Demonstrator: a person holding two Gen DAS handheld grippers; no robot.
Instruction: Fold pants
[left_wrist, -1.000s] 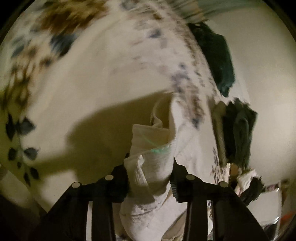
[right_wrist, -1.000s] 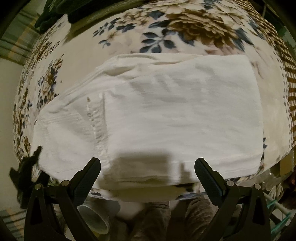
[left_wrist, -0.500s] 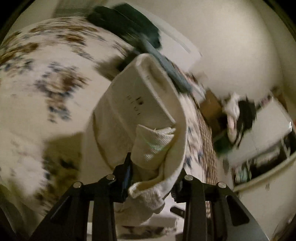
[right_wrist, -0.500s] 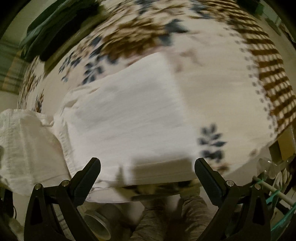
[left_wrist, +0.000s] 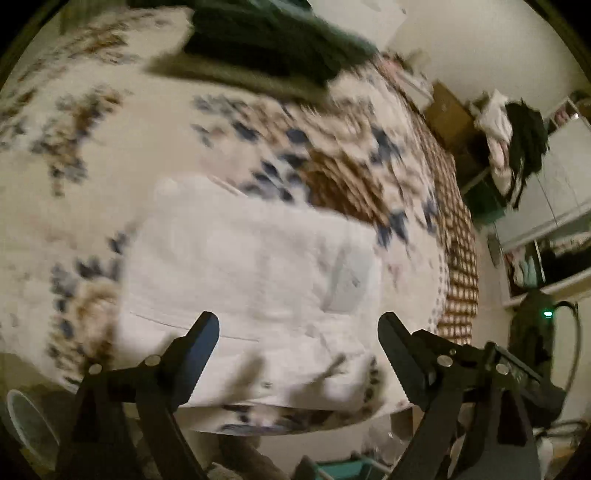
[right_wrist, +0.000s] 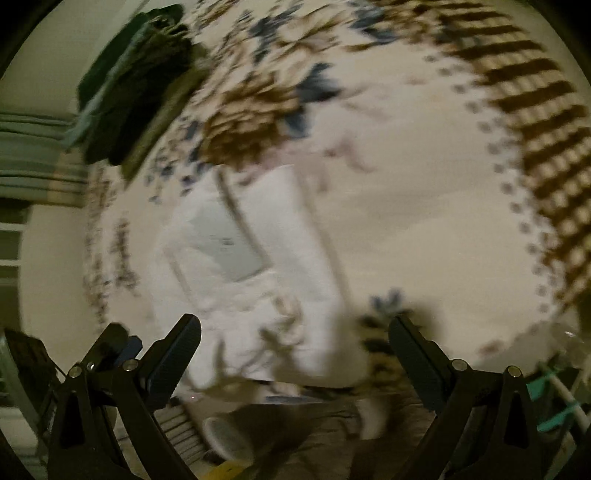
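The white pants lie folded into a compact rectangle on the floral bedspread near the bed's front edge, a label patch showing on top. They also show in the right wrist view. My left gripper is open and empty, just above the fold's near edge. My right gripper is open and empty, over the near edge of the pants. Both views are blurred by motion.
A dark green pile of clothes lies at the far side of the bed and also shows in the right wrist view. A rack with hanging clothes stands right of the bed. A teal basket sits below the bed edge.
My left gripper carried the end of the pants over onto the rest, let go and opened. The pants now lie as a shorter fold. The right gripper swung rightward, staying open.
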